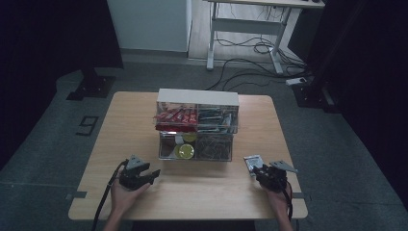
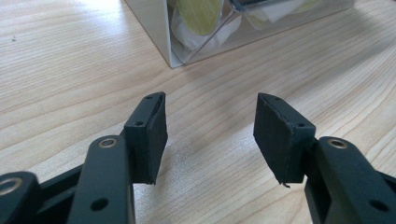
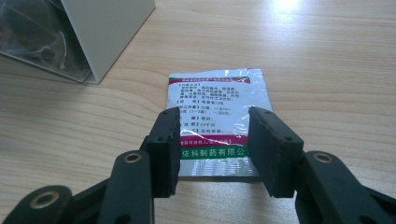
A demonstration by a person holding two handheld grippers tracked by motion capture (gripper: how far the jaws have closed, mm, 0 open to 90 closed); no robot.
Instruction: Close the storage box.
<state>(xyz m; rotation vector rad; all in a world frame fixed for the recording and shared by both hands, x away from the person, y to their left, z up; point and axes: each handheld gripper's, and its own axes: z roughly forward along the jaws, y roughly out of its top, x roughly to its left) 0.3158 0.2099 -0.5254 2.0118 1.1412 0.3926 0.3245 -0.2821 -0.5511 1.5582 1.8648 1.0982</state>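
Observation:
A silver sachet (image 3: 212,93) with printed text and a green band lies flat on the wooden table (image 3: 327,70). My right gripper (image 3: 214,126) hovers over its near end, jaws apart, pads not pressing on it. In the high view the sachet (image 1: 252,161) lies at the front right, just ahead of the right gripper (image 1: 260,172). My left gripper (image 2: 210,112) stands open over bare wood with nothing between its pads. It sits at the front left (image 1: 153,174), short of the clear drawer box (image 1: 197,97).
The drawer box stands mid-table: red packets (image 1: 175,117) upper left, dark packets (image 1: 214,118) upper right, yellow-green round lids (image 1: 185,150) lower left. Its near corner (image 2: 154,28) is close ahead of the left jaws. Another corner (image 3: 107,28) lies left of the sachet.

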